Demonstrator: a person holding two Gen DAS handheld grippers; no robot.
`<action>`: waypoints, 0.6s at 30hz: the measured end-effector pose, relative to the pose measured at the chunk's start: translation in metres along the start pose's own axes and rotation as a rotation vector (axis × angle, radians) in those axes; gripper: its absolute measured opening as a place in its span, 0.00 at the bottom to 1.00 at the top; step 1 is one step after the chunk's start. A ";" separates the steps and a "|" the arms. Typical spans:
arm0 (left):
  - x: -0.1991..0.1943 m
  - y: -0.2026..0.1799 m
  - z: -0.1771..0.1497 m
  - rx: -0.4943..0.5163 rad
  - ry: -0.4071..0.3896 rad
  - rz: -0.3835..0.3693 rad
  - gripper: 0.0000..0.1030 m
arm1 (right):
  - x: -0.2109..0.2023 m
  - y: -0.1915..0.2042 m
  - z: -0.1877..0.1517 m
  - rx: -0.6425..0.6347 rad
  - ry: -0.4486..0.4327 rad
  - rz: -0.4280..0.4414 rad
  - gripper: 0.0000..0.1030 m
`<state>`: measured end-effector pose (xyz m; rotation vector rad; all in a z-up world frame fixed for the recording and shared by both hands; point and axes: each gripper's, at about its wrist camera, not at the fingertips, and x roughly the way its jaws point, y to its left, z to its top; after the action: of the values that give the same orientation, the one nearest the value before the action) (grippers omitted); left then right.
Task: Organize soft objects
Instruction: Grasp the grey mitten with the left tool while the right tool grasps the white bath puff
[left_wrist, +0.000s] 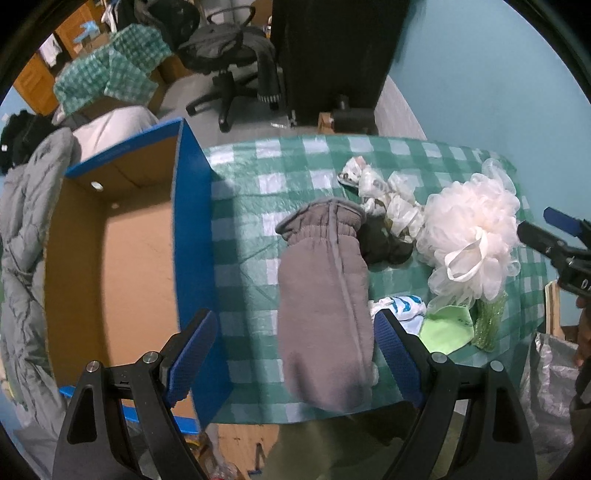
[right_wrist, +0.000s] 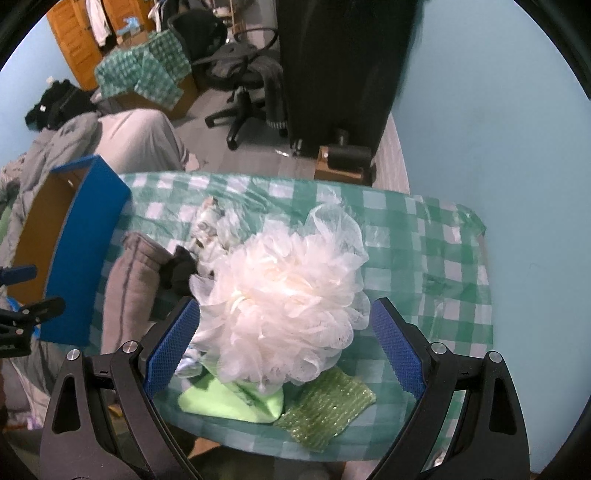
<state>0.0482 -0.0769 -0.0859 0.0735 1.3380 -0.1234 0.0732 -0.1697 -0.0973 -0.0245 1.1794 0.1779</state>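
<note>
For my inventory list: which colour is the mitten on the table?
The mitten is grey; the left wrist view shows it best.

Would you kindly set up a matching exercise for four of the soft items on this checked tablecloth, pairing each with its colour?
Things:
1. mitten
2. bath pouf
3. folded cloth
4. mesh scrubber

Colours:
A. sparkly green
B. grey
C. plain light green
D. white

Pairs: 1-B, 2-D, 3-C, 4-A
</note>
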 end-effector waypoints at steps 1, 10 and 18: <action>0.003 -0.001 0.001 -0.009 0.012 -0.006 0.85 | 0.004 0.001 0.000 -0.005 0.008 0.000 0.90; 0.033 -0.014 0.010 -0.035 0.081 -0.019 0.85 | 0.035 -0.007 -0.001 -0.018 0.065 0.014 0.90; 0.063 -0.018 0.015 -0.053 0.146 0.003 0.86 | 0.062 -0.011 -0.003 0.000 0.123 0.018 0.90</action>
<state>0.0747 -0.0997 -0.1436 0.0400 1.4855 -0.0807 0.0952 -0.1729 -0.1568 -0.0252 1.3029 0.1947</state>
